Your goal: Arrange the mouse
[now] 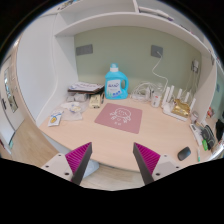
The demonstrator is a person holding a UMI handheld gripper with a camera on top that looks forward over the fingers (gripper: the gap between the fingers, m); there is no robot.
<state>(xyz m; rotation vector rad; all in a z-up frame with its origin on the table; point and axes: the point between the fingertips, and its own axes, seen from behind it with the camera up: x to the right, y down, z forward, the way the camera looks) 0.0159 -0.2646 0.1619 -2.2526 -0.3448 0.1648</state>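
A small black mouse (184,153) lies on the wooden desk (110,140), to the right of my fingers and near the desk's right front edge. A pink mouse mat (119,117) lies flat at the middle of the desk, beyond my fingers. My gripper (113,160) is open and empty, held above the desk's front edge. Its two magenta pads (79,157) stand wide apart with nothing between them.
A blue detergent bottle (116,82) stands at the back by the wall. Papers and small items (80,102) lie at the back left. White cables and chargers (160,95) and a holder with items (183,104) stand at the back right. Pens (207,135) lie at the far right.
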